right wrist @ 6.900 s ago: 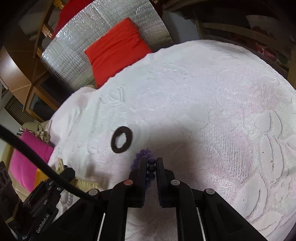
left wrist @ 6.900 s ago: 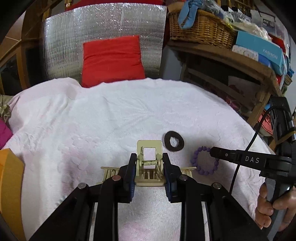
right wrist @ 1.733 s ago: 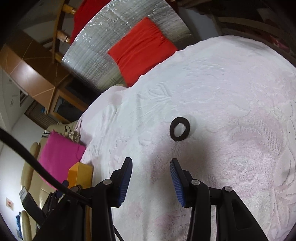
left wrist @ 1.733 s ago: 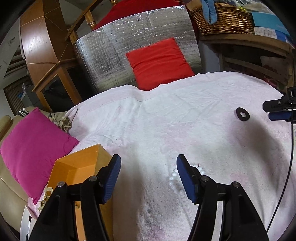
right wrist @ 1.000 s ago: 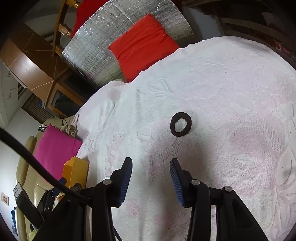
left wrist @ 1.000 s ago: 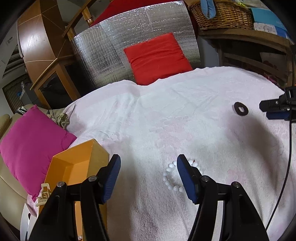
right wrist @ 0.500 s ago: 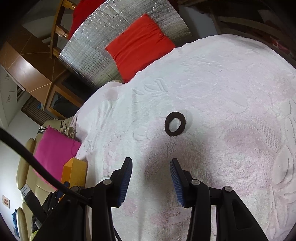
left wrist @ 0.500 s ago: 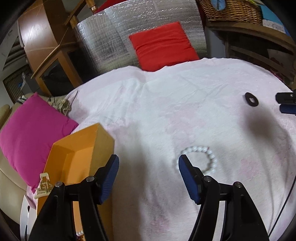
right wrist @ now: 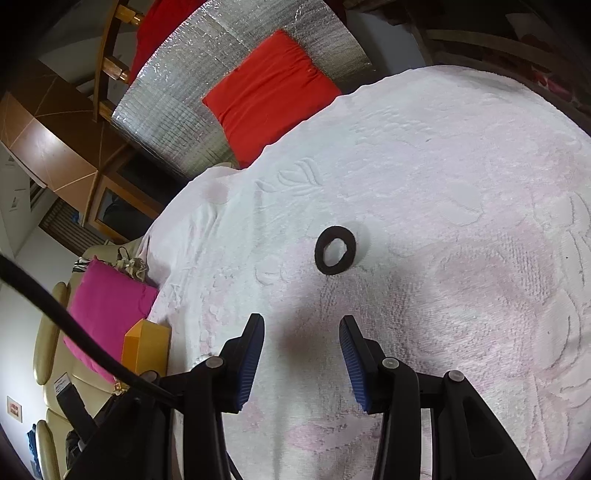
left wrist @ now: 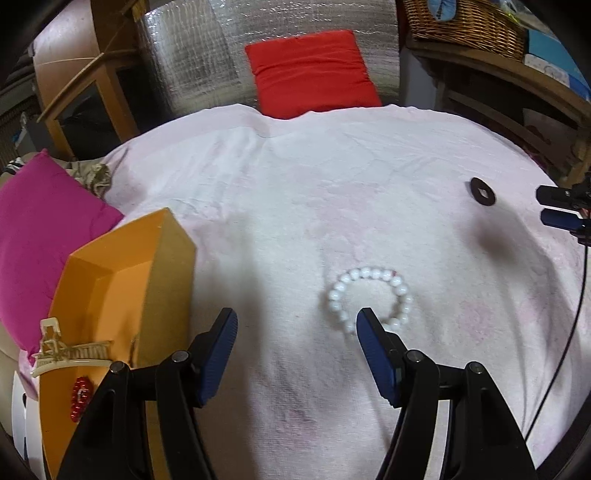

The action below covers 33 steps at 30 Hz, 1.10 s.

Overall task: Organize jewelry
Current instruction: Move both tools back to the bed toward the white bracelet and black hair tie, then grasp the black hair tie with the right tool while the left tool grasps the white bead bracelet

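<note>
A white bead bracelet (left wrist: 371, 295) lies on the pale pink bedspread, partly behind my right finger in the left wrist view. My left gripper (left wrist: 297, 328) is open and empty just short of it. An orange box (left wrist: 122, 295) at the left holds a cream hair claw (left wrist: 70, 350) and a red bead bracelet (left wrist: 79, 398). A dark ring (right wrist: 335, 250) lies on the spread ahead of my right gripper (right wrist: 303, 332), which is open and empty. The ring also shows far right in the left wrist view (left wrist: 482, 191), near the right gripper's tips (left wrist: 561, 206).
A pink cushion (left wrist: 37, 236) lies left of the box. A red cushion (left wrist: 310, 70) leans on a silver foil panel (left wrist: 207, 48) at the back. A wooden shelf with a wicker basket (left wrist: 461, 18) stands at the back right. The box corner (right wrist: 146, 347) shows in the right wrist view.
My left gripper has swung right and forward, so the white bracelet now sits closer, by its right finger. The right gripper has shifted slightly; the dark ring stays ahead of it. Both stay open.
</note>
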Each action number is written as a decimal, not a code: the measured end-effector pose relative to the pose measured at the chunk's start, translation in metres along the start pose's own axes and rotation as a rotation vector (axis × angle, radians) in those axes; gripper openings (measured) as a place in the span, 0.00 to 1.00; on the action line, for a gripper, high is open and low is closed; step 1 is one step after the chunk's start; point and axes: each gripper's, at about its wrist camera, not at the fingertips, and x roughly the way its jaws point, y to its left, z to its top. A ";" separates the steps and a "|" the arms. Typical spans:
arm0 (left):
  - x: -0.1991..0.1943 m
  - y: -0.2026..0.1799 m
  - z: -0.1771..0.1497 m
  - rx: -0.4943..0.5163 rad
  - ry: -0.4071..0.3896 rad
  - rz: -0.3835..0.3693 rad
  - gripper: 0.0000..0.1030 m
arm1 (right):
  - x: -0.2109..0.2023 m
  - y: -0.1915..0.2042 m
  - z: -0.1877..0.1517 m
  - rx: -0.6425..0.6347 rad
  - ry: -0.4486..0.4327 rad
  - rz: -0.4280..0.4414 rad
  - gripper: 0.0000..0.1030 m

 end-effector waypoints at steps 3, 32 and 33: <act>0.003 -0.005 0.000 0.012 0.011 -0.004 0.66 | -0.001 -0.004 0.001 0.004 -0.003 -0.005 0.44; 0.022 -0.007 0.004 -0.076 0.076 -0.083 0.66 | 0.010 -0.013 0.029 0.002 -0.068 -0.036 0.44; 0.023 -0.006 0.004 -0.077 0.078 -0.086 0.66 | 0.014 -0.013 0.032 0.002 -0.065 -0.036 0.44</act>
